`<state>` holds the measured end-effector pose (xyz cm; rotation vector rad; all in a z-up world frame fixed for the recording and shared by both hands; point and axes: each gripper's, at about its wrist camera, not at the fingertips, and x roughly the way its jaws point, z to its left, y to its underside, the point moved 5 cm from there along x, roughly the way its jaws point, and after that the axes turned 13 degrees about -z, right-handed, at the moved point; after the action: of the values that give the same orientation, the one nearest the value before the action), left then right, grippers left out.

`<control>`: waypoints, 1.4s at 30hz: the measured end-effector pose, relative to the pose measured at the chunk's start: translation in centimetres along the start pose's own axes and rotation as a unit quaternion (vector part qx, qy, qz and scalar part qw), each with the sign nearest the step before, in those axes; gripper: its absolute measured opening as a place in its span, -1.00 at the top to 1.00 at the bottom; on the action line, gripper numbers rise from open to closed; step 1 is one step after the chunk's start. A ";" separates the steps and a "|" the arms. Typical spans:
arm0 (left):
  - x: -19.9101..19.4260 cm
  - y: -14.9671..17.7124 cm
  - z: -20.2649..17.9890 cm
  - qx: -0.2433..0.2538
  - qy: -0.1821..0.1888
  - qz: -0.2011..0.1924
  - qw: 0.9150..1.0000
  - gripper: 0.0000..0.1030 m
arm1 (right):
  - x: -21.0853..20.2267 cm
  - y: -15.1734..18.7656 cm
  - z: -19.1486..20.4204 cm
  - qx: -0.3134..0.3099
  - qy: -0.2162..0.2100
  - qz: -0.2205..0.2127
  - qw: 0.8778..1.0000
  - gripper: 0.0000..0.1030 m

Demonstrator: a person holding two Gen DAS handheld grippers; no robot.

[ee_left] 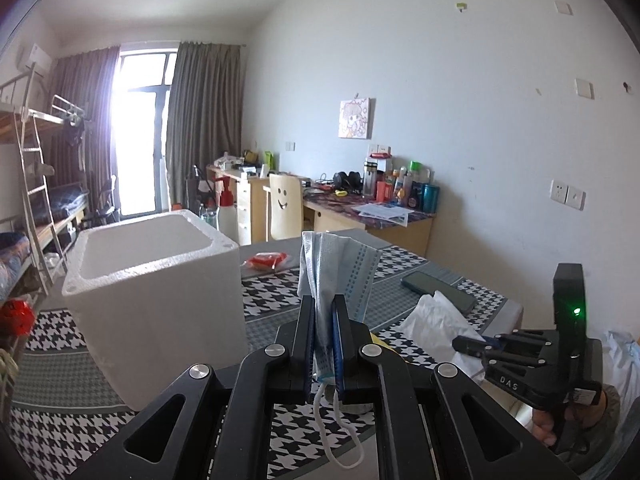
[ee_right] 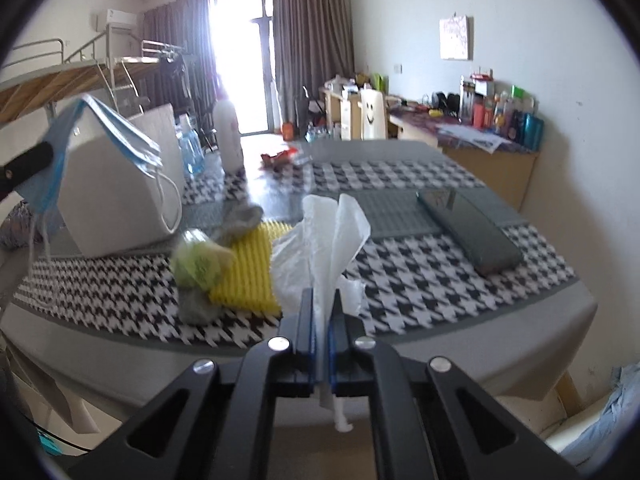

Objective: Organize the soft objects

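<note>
We are clamping a crumpled light-blue pleated surgical mask [ee_left: 332, 268] in our left gripper [ee_left: 323, 344]; its jaws are pressing tight on the fabric, and the white ear loops are dangling below them. The mask is standing up above the houndstooth-patterned tablecloth [ee_left: 276, 292], just beside the open white foam box [ee_left: 160, 300] on its right. We are pinching a thin translucent white plastic bag [ee_right: 320, 248] in our right gripper [ee_right: 323, 320], whose jaws are closed on it; the bag's loose top is billowing above the fingers. Beside the bag, on the cloth, a ribbed yellow sponge [ee_right: 252, 276], a small bag of something green [ee_right: 200, 264] and a grey sock [ee_right: 244, 216] are lying. A dark flat phone [ee_right: 468, 228] is resting farther right.
</note>
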<state>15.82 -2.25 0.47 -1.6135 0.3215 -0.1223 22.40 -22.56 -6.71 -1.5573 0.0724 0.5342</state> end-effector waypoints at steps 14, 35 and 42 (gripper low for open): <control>1.4 -1.7 0.1 0.006 -0.008 -0.003 1.000 0.84 | 0.5 -3.8 1.2 -0.001 -0.023 -0.039 0.999 0.86; 3.3 -4.6 1.2 0.011 -0.026 -0.011 1.000 0.84 | 2.0 -8.4 2.3 0.001 -0.056 -0.072 0.996 0.86; 4.1 -5.6 1.9 0.009 -0.034 -0.011 0.999 0.84 | 3.0 -10.4 2.4 0.003 -0.064 -0.081 0.995 0.86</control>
<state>21.02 -1.37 5.37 -1.5996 0.2489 -0.0872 28.25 -18.66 1.90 -1.5054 -0.1496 0.5024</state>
